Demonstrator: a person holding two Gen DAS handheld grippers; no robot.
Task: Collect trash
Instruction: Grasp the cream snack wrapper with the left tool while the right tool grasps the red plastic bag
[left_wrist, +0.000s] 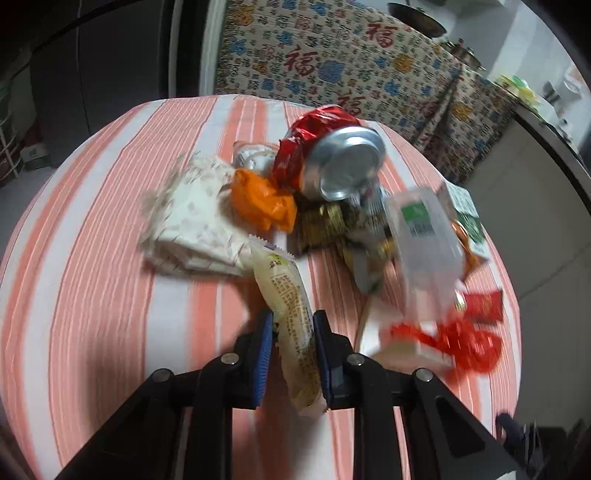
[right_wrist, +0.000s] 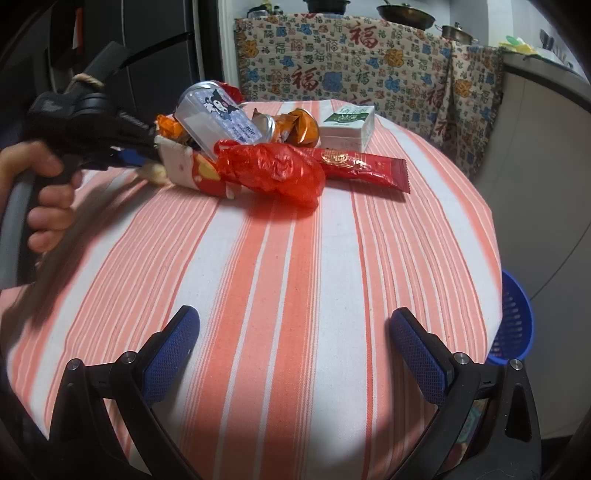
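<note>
Left gripper (left_wrist: 292, 347) clamped on pale snack wrapper (left_wrist: 291, 314) at mid-length, near side of trash pile on striped tabletop (left_wrist: 92, 258). Wrapper looks light, crinkly, slippery; mid-body pinch seems right. Right gripper (right_wrist: 295, 347) spread wide, empty. Only right wrist view shows blue basket (right_wrist: 515, 317) beyond tabletop edge, hand (right_wrist: 44, 195) holding left gripper. Left wrist view alone shows crushed can (left_wrist: 347, 162) behind wrapper.

Motion smear softens the whole left wrist view, so the print on the pale yellow snack packet (left_wrist: 291, 325) can't be read, and the clear plastic cup (left_wrist: 424, 243) near the table's right edge is a ghostly blur. From the right wrist, the round blue mesh basket (right_wrist: 515, 317) is mostly hidden behind the striped cloth-covered table (right_wrist: 295, 280) edge, and the person's hand (right_wrist: 44, 195) is cut by the frame's left side.
</note>
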